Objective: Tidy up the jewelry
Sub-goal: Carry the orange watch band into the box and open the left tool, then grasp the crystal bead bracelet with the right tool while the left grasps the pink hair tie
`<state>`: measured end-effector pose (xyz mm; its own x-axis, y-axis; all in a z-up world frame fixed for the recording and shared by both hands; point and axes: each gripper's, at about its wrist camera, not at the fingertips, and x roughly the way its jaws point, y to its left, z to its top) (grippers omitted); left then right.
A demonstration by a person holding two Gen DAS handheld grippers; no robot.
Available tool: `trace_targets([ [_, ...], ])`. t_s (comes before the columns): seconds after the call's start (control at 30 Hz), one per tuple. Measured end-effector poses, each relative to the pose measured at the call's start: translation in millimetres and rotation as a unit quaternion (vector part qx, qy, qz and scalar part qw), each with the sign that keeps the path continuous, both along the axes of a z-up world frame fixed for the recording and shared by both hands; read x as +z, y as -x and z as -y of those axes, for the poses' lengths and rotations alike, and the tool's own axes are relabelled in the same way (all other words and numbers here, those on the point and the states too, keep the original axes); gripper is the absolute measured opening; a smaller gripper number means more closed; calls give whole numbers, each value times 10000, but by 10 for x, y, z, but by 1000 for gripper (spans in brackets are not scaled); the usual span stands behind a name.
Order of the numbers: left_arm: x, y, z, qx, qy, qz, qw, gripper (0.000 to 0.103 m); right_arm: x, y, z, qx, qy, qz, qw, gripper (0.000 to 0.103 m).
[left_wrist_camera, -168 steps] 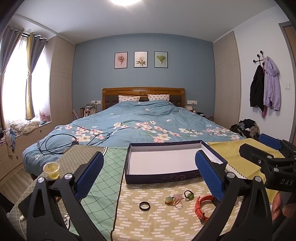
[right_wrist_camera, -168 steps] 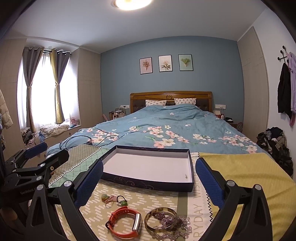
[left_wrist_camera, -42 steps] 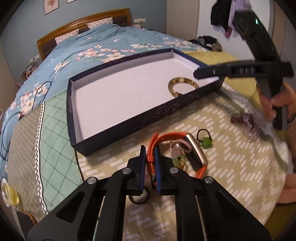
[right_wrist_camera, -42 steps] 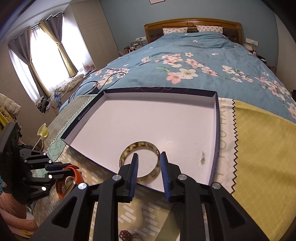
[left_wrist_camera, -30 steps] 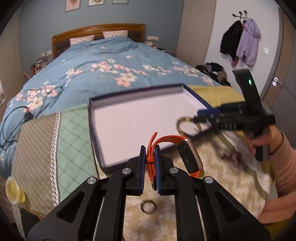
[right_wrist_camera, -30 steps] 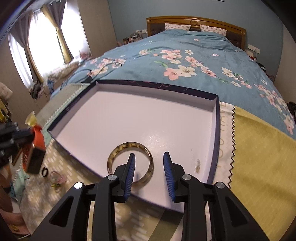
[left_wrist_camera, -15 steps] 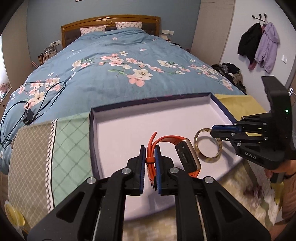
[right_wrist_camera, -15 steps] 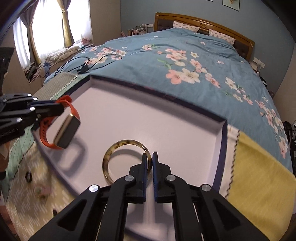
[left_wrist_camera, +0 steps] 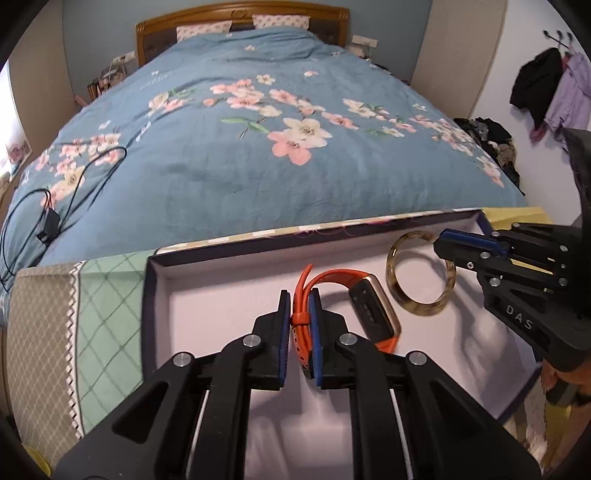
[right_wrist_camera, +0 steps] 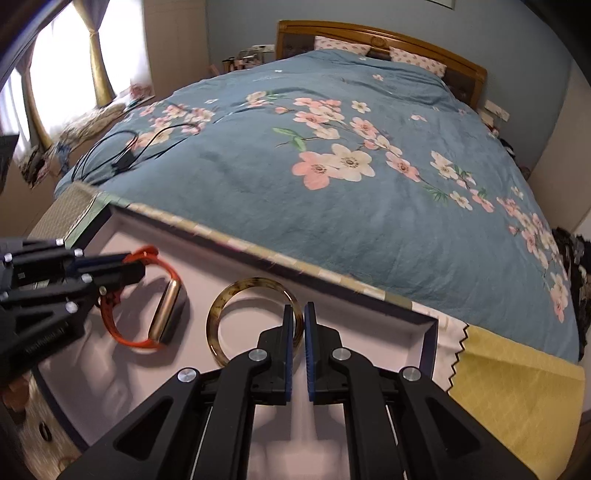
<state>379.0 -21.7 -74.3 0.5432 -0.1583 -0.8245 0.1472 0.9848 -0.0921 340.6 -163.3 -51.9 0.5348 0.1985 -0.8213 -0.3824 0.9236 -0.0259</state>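
Bed: wide bed under a blue quilt printed with pink and white blossoms, with a brown wooden headboard and two patterned pillows.
Walls: blue-grey wall behind the headboard.
Window: bright window with gold curtains on the left.
Hooks: dark and lilac coats hanging on the white right wall.
On the quilt: black cable.
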Motion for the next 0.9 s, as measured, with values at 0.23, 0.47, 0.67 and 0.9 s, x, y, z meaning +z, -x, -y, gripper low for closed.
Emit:
trace_targets([
  [0.23, -29, -33, -56, 109, 183, -35, 9998, 35, 152, 186, 160, -60, -538, 192, 9983, 20],
  [0.47, 408, 706, -177, -120, 154, 1031, 9945, 56, 492, 1074, 434, 609, -1054, 608, 9907, 39],
  [0.67, 531, 1447, -269, -390, 93, 1346, 9901, 61, 346, 1732, 585, 866, -946, 501, 9905, 41],
  [0.9, 396, 2142, -347, -572, 150, 1360, 9889, 61, 12, 2154, 868, 581, -970, 20, 9936, 40],
])
